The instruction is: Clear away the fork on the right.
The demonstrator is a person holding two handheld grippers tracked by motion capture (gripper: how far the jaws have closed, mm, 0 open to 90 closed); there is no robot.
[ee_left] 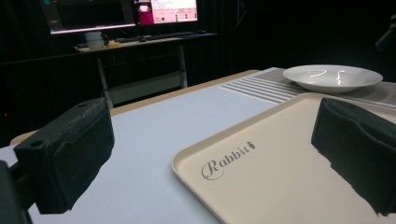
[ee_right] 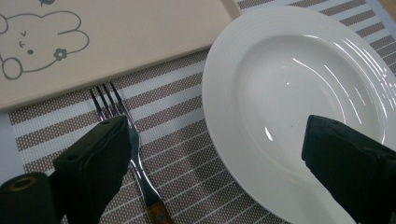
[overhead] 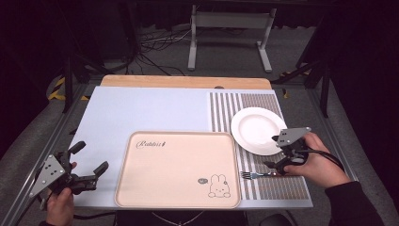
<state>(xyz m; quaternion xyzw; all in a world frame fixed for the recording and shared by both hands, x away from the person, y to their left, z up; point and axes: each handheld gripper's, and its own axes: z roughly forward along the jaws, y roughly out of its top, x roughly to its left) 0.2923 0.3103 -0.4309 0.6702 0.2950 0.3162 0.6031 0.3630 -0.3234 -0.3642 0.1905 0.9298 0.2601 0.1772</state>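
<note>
A beige tray point(overhead: 179, 169) with a rabbit drawing lies at the front middle of the table. To its right, on a striped placemat point(overhead: 277, 188), rest a white plate point(overhead: 258, 130) and a fork point(overhead: 256, 175) with a wooden handle. My right gripper point(overhead: 273, 151) hovers open over the plate's near edge and the fork's handle; in the right gripper view one jaw is over the fork point(ee_right: 135, 154) and the other over the plate point(ee_right: 299, 102). My left gripper point(overhead: 89, 157) stands open and empty left of the tray, facing the tray point(ee_left: 280, 163).
A pale blue mat point(overhead: 141, 113) covers the table's left and middle, with a wooden table edge point(overhead: 183, 81) behind it. Cables and a metal stand point(overhead: 230, 33) are on the floor beyond. A desk with monitors point(ee_left: 116, 11) stands far off.
</note>
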